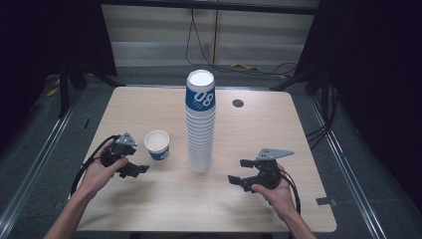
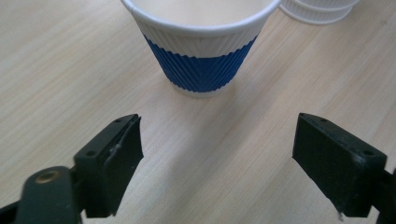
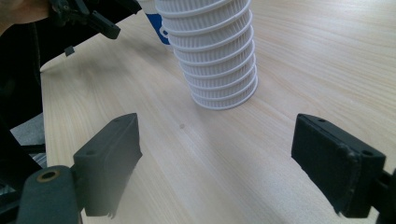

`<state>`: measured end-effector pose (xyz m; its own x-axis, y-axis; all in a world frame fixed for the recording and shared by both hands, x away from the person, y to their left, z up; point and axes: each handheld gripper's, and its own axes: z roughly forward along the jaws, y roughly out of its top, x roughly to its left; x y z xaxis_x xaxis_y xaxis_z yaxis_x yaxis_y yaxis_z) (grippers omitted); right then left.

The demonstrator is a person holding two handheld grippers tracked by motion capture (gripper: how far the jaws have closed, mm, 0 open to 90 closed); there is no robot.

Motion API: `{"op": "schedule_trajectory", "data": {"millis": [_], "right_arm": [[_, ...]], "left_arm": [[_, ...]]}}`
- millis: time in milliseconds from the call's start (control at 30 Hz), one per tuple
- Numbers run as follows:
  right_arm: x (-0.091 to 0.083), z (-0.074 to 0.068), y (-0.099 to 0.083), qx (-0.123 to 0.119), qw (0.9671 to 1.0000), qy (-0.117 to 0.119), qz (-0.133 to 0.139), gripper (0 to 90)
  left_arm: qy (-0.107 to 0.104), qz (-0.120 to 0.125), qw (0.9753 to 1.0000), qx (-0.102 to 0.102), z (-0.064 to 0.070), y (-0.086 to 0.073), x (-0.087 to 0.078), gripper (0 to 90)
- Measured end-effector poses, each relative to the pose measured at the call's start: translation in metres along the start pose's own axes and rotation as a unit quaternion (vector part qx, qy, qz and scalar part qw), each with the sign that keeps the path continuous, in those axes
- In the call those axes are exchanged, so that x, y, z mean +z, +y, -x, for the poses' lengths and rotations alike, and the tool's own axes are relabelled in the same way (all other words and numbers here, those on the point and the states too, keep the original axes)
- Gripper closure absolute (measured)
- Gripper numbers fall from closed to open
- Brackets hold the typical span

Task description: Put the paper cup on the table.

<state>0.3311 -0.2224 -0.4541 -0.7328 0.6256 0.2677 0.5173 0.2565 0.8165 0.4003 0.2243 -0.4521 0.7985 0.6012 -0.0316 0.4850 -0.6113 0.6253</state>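
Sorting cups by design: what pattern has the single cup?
White cup, ribbed blue band; left gripper view.

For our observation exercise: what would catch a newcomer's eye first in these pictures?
A tall stack of cups rises from the middle of the table. Left of it stands a single cup, upright and apart from the stack. Either side near the front edge, the left hand-held gripper and right hand-held gripper are open, holding nothing.

cup rim cropped, stack top cropped
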Motion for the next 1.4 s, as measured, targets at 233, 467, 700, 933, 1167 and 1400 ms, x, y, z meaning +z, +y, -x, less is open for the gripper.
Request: {"op": "schedule_trajectory", "data": {"millis": [233,467,700,933,1167,1400], "right_arm": [[-0.001,0.0,0.0,-0.001,1.0,-0.007,-0.002,15.4],[-0.006,-0.003,-0.003,-0.002,0.9998,-0.019,-0.004,15.5],[-0.022,0.002,-0.011,0.016,0.9986,-0.05,0.006,13.9],[-0.026,0.0,-0.019,0.021,0.9978,-0.059,0.022,14.2],[-0.023,-0.003,-0.025,0.011,0.997,-0.063,0.043,15.9],[-0.013,-0.001,-0.035,0.022,0.9952,-0.094,0.012,15.8]], "left_arm": [[0.015,0.057,0.9982,-0.01,0.014,-0.011,-0.002,15.7],[0.021,0.081,0.9964,-0.009,0.035,-0.017,-0.003,15.7],[-0.007,0.114,0.9931,-0.025,0.057,-0.021,-0.006,15.8],[-0.01,0.16,0.9853,-0.06,0.081,-0.028,0.0,15.7],[-0.043,0.154,0.9855,-0.056,0.092,-0.038,0.017,15.9],[-0.021,0.17,0.9834,-0.059,0.096,-0.039,0.016,15.8]]}}
